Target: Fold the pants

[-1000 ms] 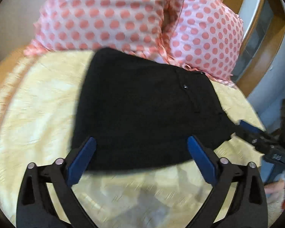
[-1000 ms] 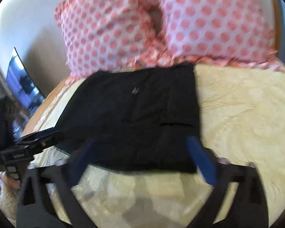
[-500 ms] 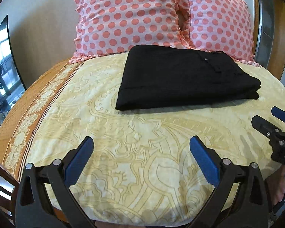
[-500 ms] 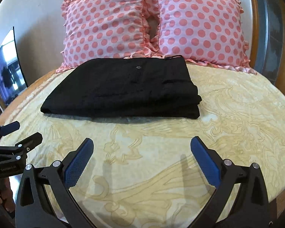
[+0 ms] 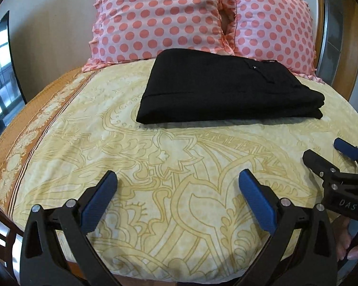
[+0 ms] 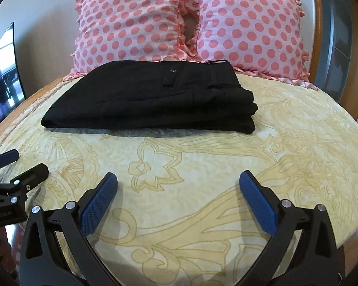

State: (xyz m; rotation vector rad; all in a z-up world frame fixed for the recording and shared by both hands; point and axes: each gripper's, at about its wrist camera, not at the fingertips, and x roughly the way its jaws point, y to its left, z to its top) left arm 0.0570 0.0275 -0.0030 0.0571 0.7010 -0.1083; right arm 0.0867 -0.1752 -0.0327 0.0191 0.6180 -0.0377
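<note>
The black pants (image 5: 224, 90) lie folded into a flat rectangular stack on the yellow patterned bedspread (image 5: 155, 162), just in front of the pillows; they also show in the right wrist view (image 6: 155, 100). My left gripper (image 5: 177, 186) is open and empty, held above the bedspread well short of the pants. My right gripper (image 6: 179, 186) is open and empty too, at a similar distance. Each gripper shows in the other's view: the right gripper at the right edge (image 5: 329, 157), the left gripper at the left edge (image 6: 19, 164).
Two pink polka-dot pillows (image 5: 160, 16) (image 6: 248, 28) lean against a wooden headboard (image 5: 346, 54) behind the pants. A dark screen (image 6: 4, 71) stands by the wall at the left. The bed's orange border (image 5: 23, 138) runs along the left side.
Both grippers have pulled back from the pants toward the foot of the bed. The pants now lie free on the bedspread, farther away in both views.
</note>
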